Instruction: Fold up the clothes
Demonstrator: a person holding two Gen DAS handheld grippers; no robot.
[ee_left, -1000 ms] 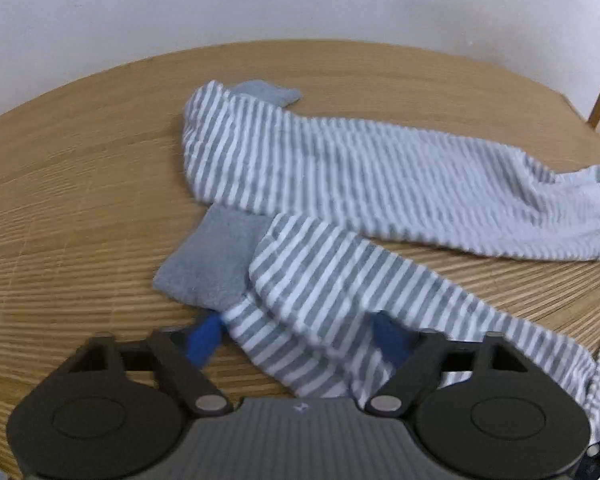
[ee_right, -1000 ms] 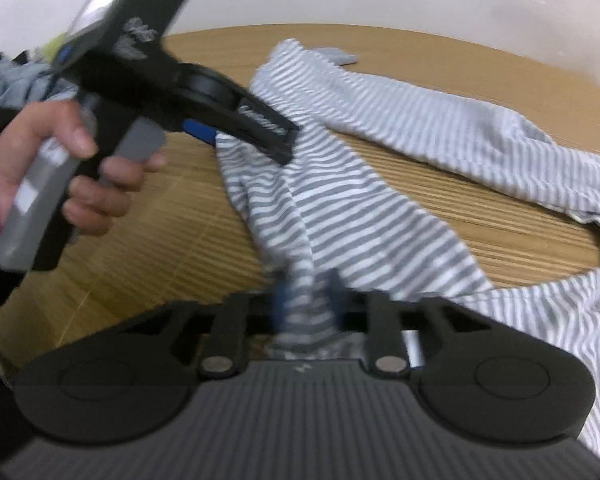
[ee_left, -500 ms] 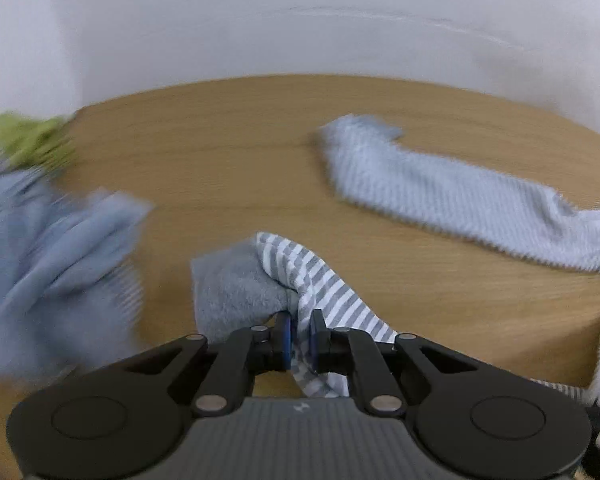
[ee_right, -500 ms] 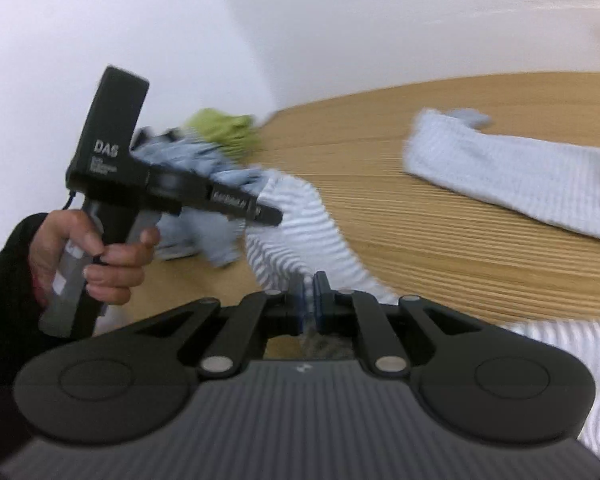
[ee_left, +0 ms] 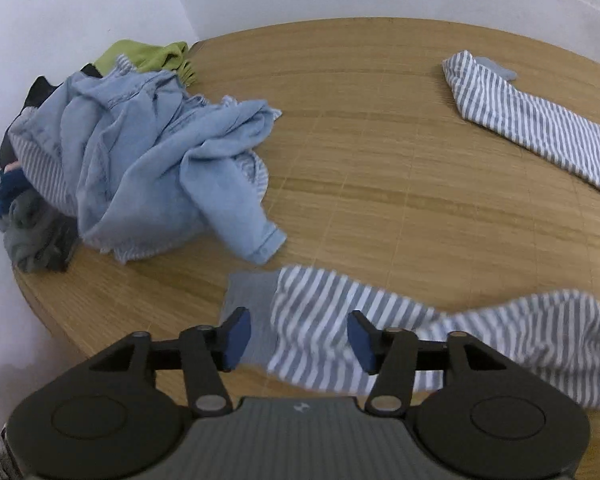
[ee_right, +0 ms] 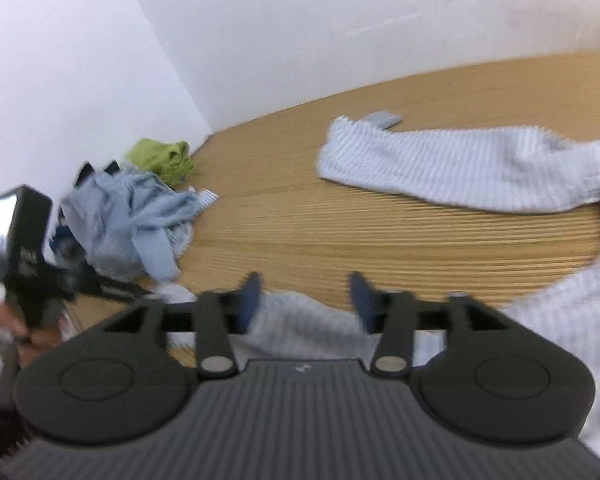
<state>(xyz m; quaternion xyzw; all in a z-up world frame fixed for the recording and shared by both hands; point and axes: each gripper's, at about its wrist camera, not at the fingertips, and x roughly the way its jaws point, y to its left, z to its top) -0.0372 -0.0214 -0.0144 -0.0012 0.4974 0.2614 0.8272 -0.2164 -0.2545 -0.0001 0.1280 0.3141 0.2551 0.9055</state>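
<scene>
A wooden tabletop [ee_left: 380, 160] is set against white walls. Both grippers' fingers [ee_left: 236, 338] [ee_right: 250, 300] have just been opened over the striped garment [ee_left: 340, 320], seemingly released; blur hides contact.

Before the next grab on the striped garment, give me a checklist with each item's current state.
1. Left gripper released: ok, its jaws have just been opening; the pads stand off the striped garment between them.
2. Right gripper released: ok, jaws just opened, with cloth below them and nothing pinched.
3. Near leg laid flat: not ok, it is rumpled and blurred.
4. Far leg spread out: ok, it lies apart on the table.
5. Clothes pile out of the way: ok, beside the near cuff and not touching it.
6. Waist end aligned: cannot tell.
</scene>
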